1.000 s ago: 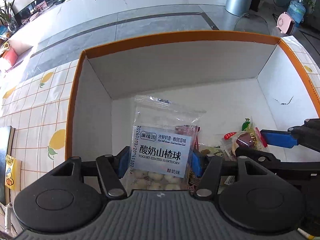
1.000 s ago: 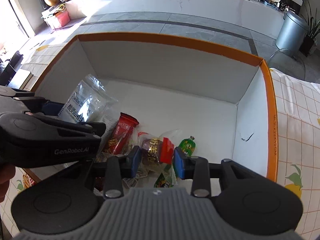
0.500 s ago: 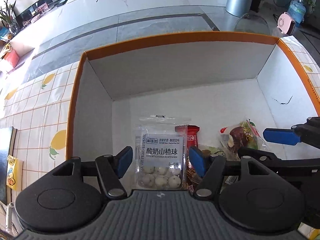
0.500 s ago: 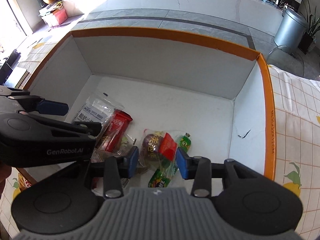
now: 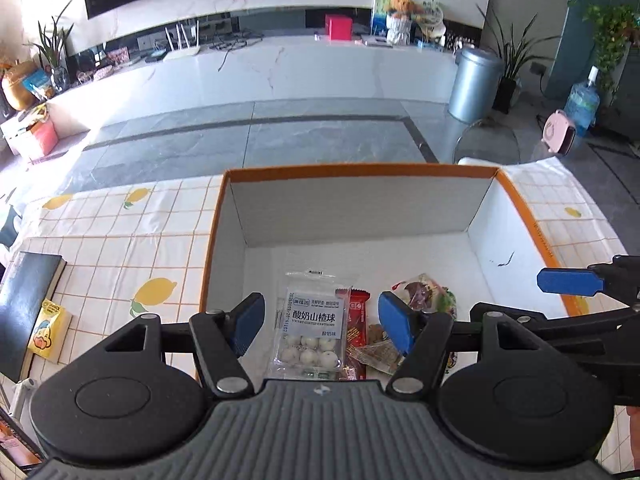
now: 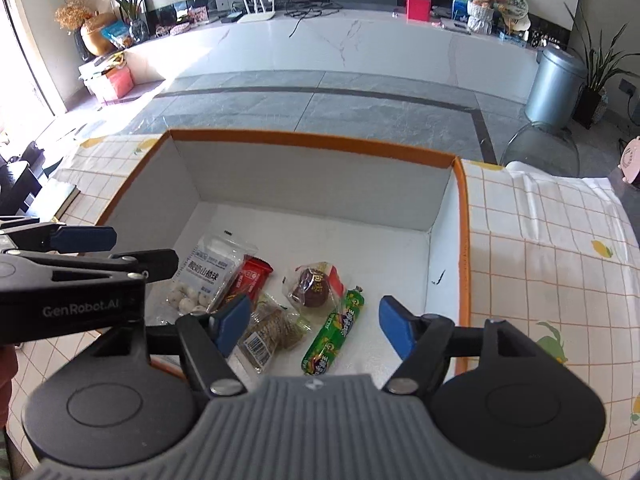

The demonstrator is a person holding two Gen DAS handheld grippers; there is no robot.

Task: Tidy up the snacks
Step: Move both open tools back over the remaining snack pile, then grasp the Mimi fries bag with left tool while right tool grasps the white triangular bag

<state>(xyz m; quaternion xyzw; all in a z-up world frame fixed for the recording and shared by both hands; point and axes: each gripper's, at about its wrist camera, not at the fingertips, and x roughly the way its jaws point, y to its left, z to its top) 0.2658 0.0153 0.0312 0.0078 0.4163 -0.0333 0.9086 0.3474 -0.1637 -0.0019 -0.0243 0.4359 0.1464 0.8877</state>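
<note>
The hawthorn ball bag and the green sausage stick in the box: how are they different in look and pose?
The hawthorn ball bag is a flat clear pouch with a white label, showing pale balls; the green sausage stick is a thin opaque tube. The bag lies at the left of the pile, overlapping the red bar; the stick lies at the right. Both rest on the floor of the box, held by neither gripper.

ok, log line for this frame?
left gripper: open | right gripper: open | clear yogurt-hawthorn bag: lying in orange-rimmed white box
</note>
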